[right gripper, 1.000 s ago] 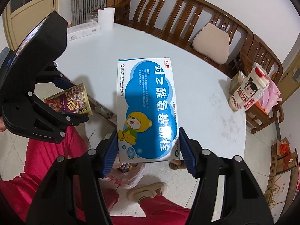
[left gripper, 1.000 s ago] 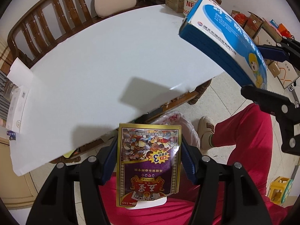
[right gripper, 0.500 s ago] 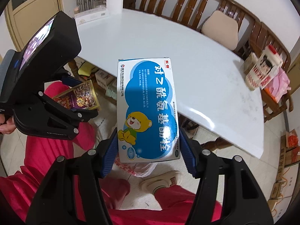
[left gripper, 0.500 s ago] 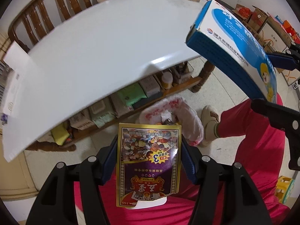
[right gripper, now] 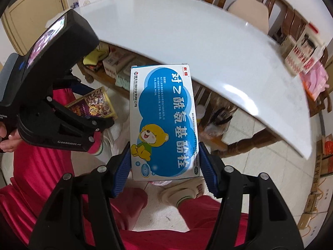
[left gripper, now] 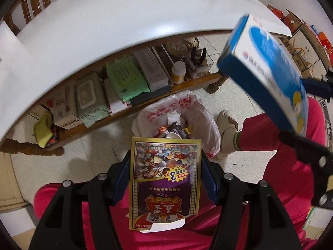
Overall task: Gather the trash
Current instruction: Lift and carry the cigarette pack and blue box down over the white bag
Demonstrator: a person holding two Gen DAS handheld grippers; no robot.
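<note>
Both tongs drop below the tabletop [left gripper: 124, 20] toward the bin bag [left gripper: 199, 112]. Left tongs [left gripper: 165, 179] clamp a "POKER" card pack [left gripper: 165, 179]; right tongs [right gripper: 165, 164] clamp a blue bear-printed medicine box [right gripper: 164, 123].

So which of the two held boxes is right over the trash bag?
The gold playing-card box in the left tongs sits just above the bag; the blue-and-white medicine box is off to its side.

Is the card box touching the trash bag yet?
Apart. In the left wrist view the card box sits in the left tongs, above the open trash bag, with bag contents visible beyond its edge.
</note>
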